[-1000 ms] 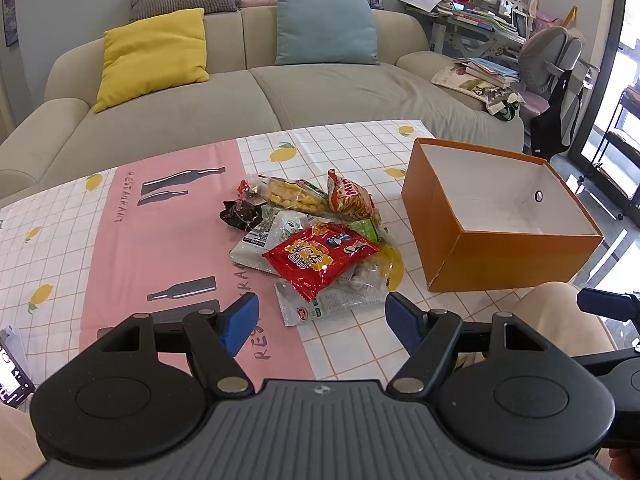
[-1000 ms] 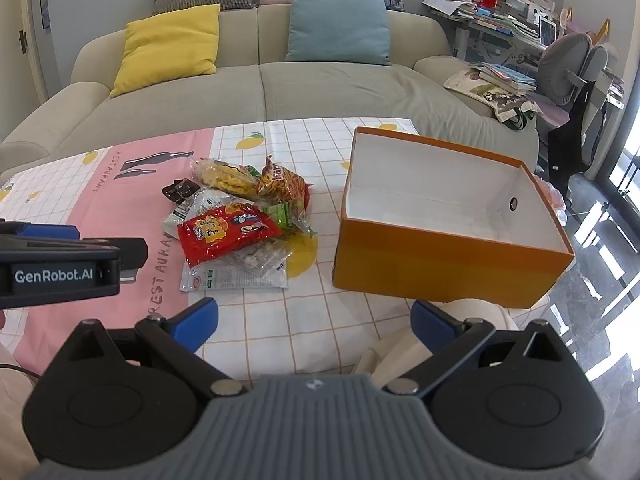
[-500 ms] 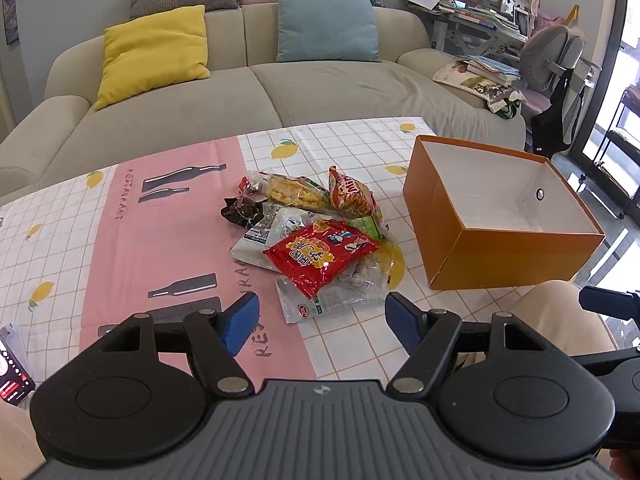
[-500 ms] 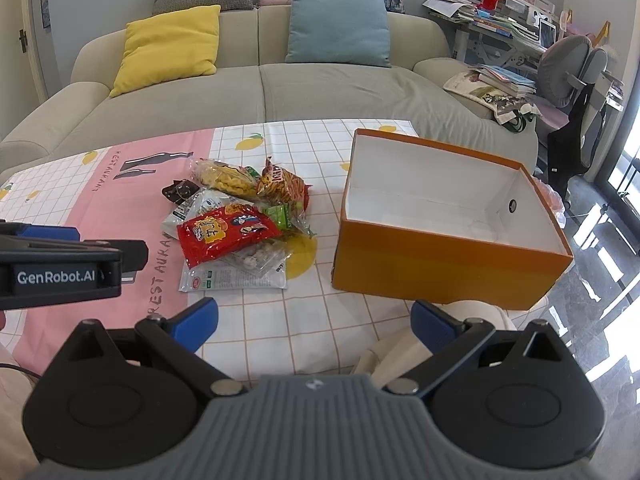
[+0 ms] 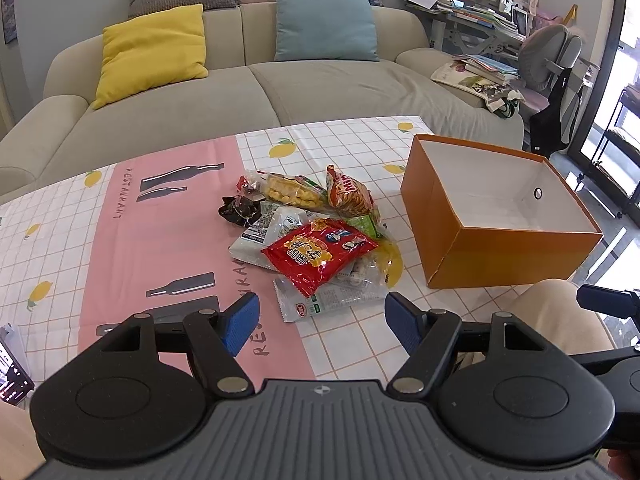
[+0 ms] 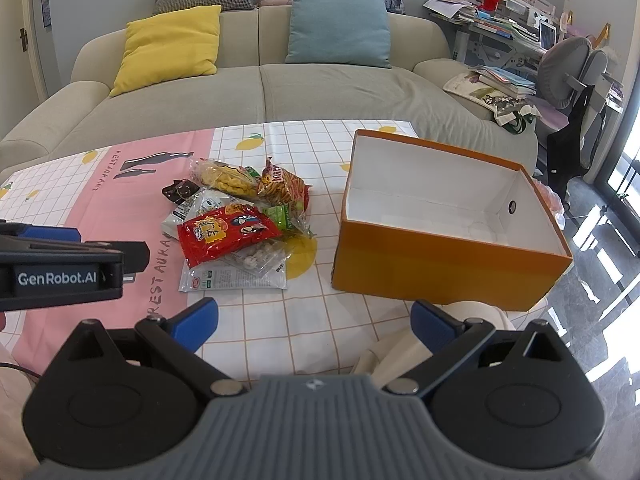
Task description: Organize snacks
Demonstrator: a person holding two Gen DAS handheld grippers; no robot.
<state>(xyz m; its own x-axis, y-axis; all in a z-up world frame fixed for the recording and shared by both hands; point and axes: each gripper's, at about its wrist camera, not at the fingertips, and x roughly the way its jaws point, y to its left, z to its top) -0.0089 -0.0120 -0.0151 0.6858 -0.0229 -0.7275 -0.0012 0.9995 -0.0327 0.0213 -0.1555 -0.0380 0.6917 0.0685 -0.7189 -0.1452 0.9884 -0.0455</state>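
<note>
A pile of snack packets lies mid-table, with a red packet (image 5: 318, 254) on top, a clear white packet (image 5: 332, 300) under it, a yellow corn snack bag (image 5: 290, 194) and an orange-red bag (image 5: 348, 196) behind. The red packet also shows in the right wrist view (image 6: 224, 232). An open orange box (image 5: 500, 256), white inside and empty, stands to the right of the pile; it also shows in the right wrist view (image 6: 440, 268). My left gripper (image 5: 322, 326) is open and empty, just short of the pile. My right gripper (image 6: 314, 320) is open and empty near the table's front edge, before the box.
The table (image 5: 160, 248) wears a pink and white checked cloth with lemons. A beige sofa (image 5: 256, 92) with a yellow and a blue cushion stands behind it. A cluttered desk and grey chair (image 5: 552, 52) are at the far right. A phone (image 5: 12, 364) lies at the table's left edge.
Both grippers have risen or tilted slightly, so the pile and box sit a little lower in view. Both stay open; nothing on the table has moved.
</note>
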